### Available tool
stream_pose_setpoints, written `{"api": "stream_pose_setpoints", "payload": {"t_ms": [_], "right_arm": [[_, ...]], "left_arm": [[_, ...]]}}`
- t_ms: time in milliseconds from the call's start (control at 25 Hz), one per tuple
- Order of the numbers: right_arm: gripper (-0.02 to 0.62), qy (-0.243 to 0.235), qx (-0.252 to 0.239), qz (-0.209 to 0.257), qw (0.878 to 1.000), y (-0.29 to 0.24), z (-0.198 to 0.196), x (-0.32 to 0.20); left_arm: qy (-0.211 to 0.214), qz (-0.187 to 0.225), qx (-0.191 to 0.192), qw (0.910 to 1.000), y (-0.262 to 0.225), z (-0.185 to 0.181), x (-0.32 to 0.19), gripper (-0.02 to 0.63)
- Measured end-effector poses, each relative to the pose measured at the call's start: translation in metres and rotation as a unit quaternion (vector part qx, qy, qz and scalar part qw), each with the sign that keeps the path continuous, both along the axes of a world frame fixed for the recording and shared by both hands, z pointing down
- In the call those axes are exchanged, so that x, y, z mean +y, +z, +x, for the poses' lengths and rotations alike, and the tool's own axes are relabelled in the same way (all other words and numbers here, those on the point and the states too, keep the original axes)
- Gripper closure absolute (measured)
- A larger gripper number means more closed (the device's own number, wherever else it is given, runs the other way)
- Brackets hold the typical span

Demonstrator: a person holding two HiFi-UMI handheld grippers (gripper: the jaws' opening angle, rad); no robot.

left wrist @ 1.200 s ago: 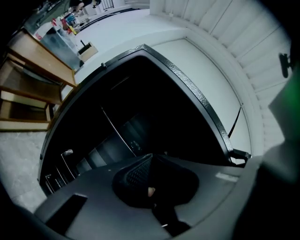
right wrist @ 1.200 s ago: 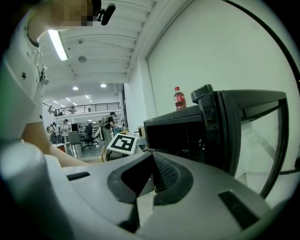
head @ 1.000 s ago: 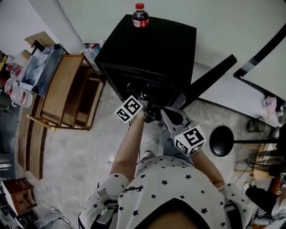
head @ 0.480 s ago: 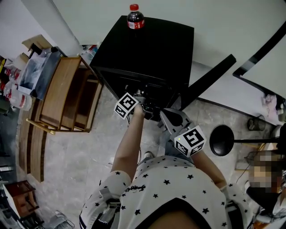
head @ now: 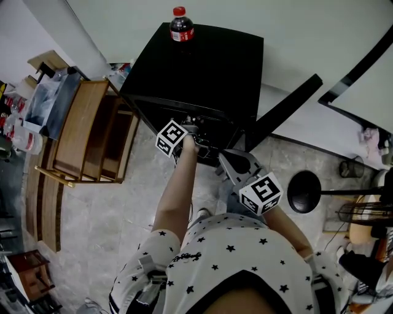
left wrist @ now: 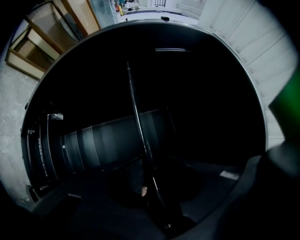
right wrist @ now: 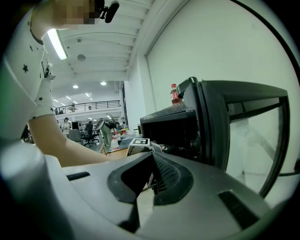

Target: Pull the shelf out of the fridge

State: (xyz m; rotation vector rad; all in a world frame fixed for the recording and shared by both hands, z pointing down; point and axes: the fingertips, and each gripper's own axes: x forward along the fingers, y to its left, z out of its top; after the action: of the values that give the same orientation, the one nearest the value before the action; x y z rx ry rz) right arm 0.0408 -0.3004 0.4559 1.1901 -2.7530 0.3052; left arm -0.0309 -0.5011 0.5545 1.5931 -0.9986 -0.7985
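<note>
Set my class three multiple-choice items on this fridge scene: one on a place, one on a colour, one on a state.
1. Where does the bottle stand? A inside the fridge; B on top of the fridge; C beside the fridge.
2. What colour is its cap? A red; B blue; C white.
3. How is the fridge door? A shut; B open; C removed.
Key: B, it stands on the fridge's top; A, the cap shows red; B, the door stands swung out from the front.
</note>
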Motion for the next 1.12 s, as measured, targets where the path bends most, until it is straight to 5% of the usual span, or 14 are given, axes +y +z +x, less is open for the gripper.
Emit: {"api": "stream_pose_setpoints", "payload": {"t_ms": [120, 1120], "right_arm": [[0.601, 0.000, 0.001, 0.000, 1.000, 0.001, -0.001, 0.000], [0.601, 0.007, -0.008, 0.005, 1.000, -0.005, -0.023, 0.035]], "left_arm": [[-0.001, -0.012, -0.012, 0.9999, 0.003, 0.000, -0.001, 0.554], [-0.001, -0.036, 0.032, 0.9989, 0.007, -0.017, 0.054, 0.572]]}}
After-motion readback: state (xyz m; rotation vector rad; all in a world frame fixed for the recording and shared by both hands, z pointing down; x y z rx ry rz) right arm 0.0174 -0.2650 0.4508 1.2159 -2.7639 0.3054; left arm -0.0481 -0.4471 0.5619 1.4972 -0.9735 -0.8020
